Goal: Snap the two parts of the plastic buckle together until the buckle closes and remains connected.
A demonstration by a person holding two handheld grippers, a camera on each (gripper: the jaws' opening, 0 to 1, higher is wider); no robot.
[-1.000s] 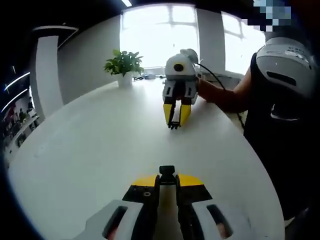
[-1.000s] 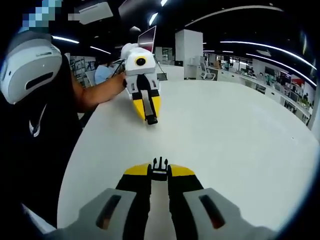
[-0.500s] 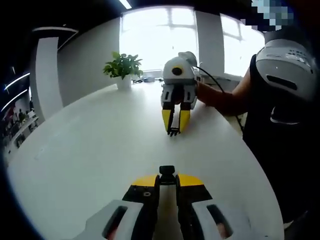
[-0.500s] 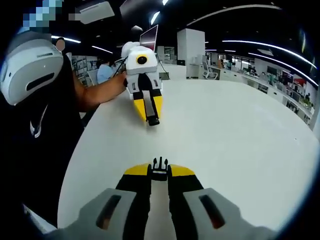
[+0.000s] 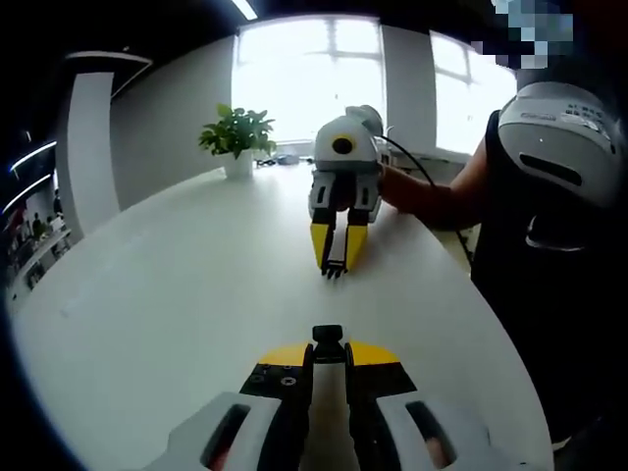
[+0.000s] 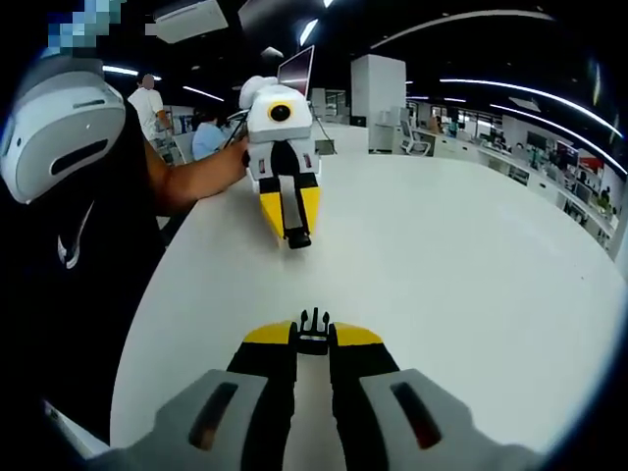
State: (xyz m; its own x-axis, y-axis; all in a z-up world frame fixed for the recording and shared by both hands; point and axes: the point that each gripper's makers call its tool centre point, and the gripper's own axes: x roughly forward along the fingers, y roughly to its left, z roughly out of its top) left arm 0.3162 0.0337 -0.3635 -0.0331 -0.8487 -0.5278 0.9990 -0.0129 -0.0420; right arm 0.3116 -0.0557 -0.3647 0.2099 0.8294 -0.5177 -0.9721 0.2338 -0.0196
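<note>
**Two buckle halves facing each other above a white desk**

At the bottom centre of the left gripper view, the left tool (image 5: 329, 355) is clamping the socket half (image 5: 328, 339). At the bottom centre of the right gripper view, the right tool (image 6: 313, 337) is pinching the pronged half (image 6: 313, 325). Both halves are looking like small, light, stiff, smooth plastic, best gripped by the rear body. They are hanging well apart over the desk (image 6: 461, 275). The tools are hiding the buckle bodies, and the prongs are too small to make out clearly.

A broad white table (image 5: 167, 294) carries a potted plant (image 5: 237, 137) at its far edge, bright windows (image 5: 304, 74) behind it, a white column (image 5: 93, 147) beside.
</note>
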